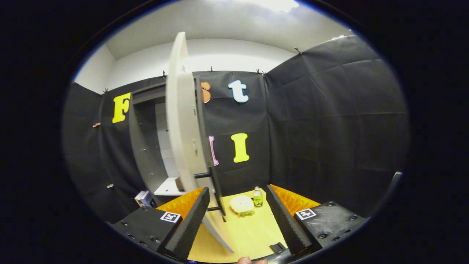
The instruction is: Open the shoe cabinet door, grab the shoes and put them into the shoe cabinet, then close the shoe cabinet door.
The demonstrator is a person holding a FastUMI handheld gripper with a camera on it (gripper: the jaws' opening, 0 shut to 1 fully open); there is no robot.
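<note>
Gripper view: hand-held gripper [238, 220] spread wide, swung-out cabinet door [183, 124] edge-on just ahead, bottle [258, 197] beyond.

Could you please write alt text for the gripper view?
The open gripper faces a shoe cabinet whose white door stands swung open, its lower edge between the fingers. Beyond lie a small bottle and a pale round object on a yellow surface.

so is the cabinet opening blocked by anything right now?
Nothing visible blocks it: the white cabinet door stands swung open, edge-on between the open gripper fingers, with the grey cabinet's opening left of it.
</note>
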